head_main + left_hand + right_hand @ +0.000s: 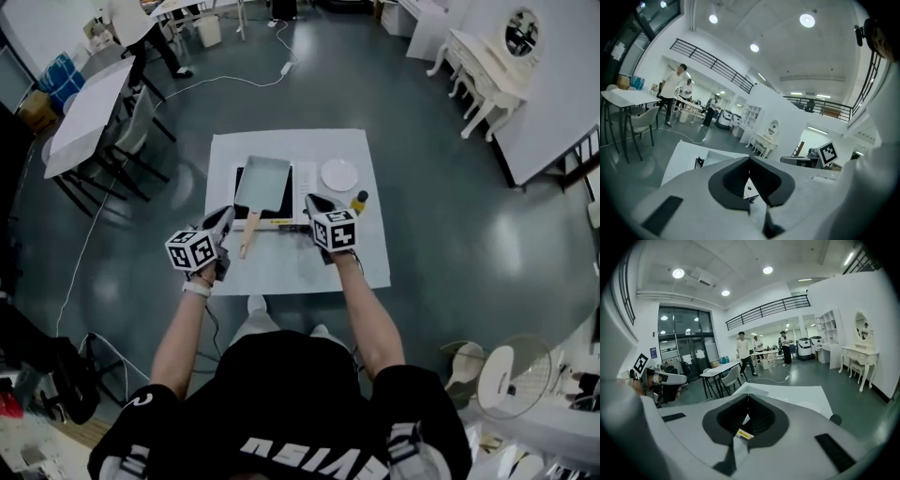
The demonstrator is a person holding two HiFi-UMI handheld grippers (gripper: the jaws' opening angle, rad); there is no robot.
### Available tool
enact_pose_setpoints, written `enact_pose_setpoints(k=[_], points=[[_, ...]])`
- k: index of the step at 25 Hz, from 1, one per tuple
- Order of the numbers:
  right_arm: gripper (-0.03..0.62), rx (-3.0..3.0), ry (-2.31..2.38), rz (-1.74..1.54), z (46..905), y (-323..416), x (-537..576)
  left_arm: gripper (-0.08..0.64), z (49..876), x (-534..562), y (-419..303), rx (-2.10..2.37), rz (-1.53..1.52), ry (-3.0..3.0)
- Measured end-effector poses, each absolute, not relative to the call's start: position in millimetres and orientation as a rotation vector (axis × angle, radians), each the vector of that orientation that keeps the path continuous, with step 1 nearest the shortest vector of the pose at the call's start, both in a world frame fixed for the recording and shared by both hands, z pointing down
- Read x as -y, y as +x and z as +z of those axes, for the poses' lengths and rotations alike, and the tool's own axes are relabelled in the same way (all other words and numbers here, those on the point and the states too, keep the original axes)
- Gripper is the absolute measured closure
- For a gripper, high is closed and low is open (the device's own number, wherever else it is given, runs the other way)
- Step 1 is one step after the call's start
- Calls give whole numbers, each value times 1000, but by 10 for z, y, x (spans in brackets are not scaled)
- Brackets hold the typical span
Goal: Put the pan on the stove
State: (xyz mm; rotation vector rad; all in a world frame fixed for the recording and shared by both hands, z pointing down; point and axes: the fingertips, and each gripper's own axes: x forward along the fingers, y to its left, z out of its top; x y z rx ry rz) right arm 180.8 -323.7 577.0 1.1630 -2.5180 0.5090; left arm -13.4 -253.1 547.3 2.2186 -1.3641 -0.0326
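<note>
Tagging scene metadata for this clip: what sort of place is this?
Probably a big open studio or lab hall, not a real kitchen: a stove bearing a pan sits on a cloth-covered table mid-floor, a white dressing table stands by the wall, and a railed mezzanine runs overhead.

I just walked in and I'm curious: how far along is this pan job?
It looks finished. The rectangular pan already sits on the black stove, with its wooden handle pointing toward the person. Nothing is in hand: the left gripper and the right gripper are both shut and empty, clear of the pan. Nothing visible seems left to do.
</note>
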Motion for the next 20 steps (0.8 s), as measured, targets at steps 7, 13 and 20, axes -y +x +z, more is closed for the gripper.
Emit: enact_pose_setpoints(k=[7,13,20], points=[[595,2577,1064,368,5544,1932,2985,560,5345,2074,129,1555,-34,2154],[595,2627,1015,331,5442,2048,2766,561,5225,1719,354,1656,4,2153],[595,2667,954,303,5314,2100,2561,561,5038,1475,490,1742,5,2153]])
